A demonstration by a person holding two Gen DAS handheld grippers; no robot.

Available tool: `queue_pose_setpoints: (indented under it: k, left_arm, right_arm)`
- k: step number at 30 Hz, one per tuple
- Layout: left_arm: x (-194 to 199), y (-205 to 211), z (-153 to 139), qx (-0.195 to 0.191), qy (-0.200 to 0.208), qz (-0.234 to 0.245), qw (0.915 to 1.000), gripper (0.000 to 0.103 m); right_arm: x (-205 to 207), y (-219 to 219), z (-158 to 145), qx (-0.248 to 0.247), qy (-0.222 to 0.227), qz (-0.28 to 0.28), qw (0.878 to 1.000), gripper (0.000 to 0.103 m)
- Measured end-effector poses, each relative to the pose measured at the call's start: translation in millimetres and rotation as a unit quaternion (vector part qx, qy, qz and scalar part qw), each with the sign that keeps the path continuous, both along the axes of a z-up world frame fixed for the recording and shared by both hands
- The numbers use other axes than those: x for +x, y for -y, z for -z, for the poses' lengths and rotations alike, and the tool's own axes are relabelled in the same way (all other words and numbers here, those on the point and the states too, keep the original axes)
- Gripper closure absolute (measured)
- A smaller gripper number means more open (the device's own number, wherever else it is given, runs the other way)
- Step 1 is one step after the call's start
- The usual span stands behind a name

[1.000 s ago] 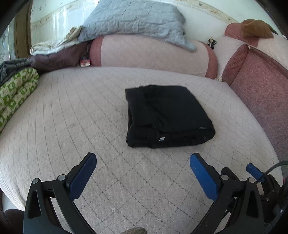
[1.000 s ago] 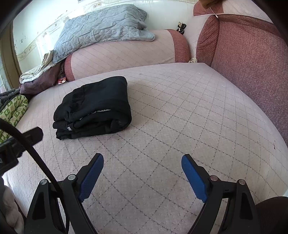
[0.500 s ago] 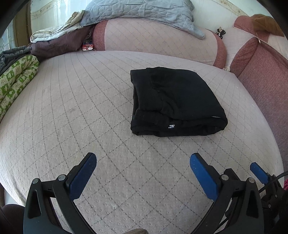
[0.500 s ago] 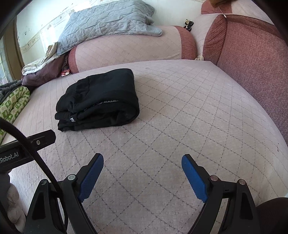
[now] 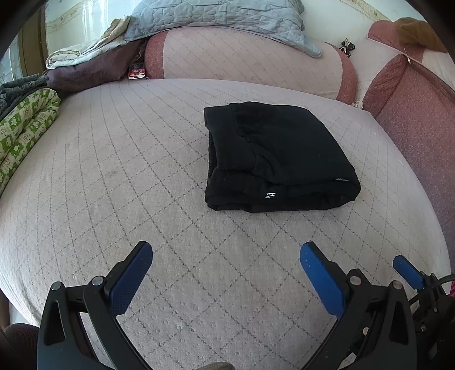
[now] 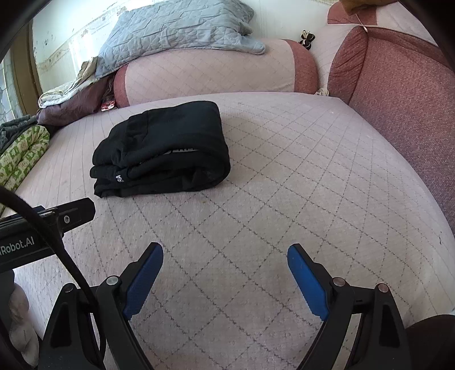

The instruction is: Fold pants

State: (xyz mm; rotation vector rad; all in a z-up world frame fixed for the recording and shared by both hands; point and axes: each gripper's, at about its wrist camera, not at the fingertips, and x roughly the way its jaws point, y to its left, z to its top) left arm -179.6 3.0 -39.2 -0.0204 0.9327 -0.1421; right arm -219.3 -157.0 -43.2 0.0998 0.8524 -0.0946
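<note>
Left tool (image 5: 226,261) hangs released over the bed, its two blue-padded black fingers (image 5: 130,277) spread wide with nothing but bare quilting between them. From this left wrist view, the folded black fabric pants (image 5: 278,159) lie as a compact bundle on the pale pink diamond-quilted bed cover (image 5: 113,170), well ahead of the fingertips and somewhat to the right of centre, a small white logo showing on the near edge. A pink bolster with dark red ends (image 5: 250,62) runs along the far side of the bed, with a grey-blue quilted blanket (image 5: 216,17) draped on top. At the left edge sits a rolled green-and-white patterned quilt (image 5: 22,125).

Right tool (image 6: 224,261), seen from the right wrist view, is likewise released, its blue pads (image 6: 308,284) standing far apart above empty cover (image 6: 284,170). The pants (image 6: 165,148) rest ahead and to the left, apart from both fingers. Part of the left tool's black body (image 6: 42,230) juts in at the left edge, crossed by a black cable (image 6: 45,227). A dark red upholstered cushion (image 6: 398,91) borders the bed on the right.
</note>
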Motion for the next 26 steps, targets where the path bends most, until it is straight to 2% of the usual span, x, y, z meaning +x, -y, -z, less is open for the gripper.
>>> queue_pose_setpoints:
  k: [26]
  left_arm:
    - [11.4,-9.2,22.9,-0.013,-0.042,-0.017,0.9989,0.0]
  right_arm:
    - [5.1,2.5,10.9,-0.004,-0.02,0.002,1.0,0.01]
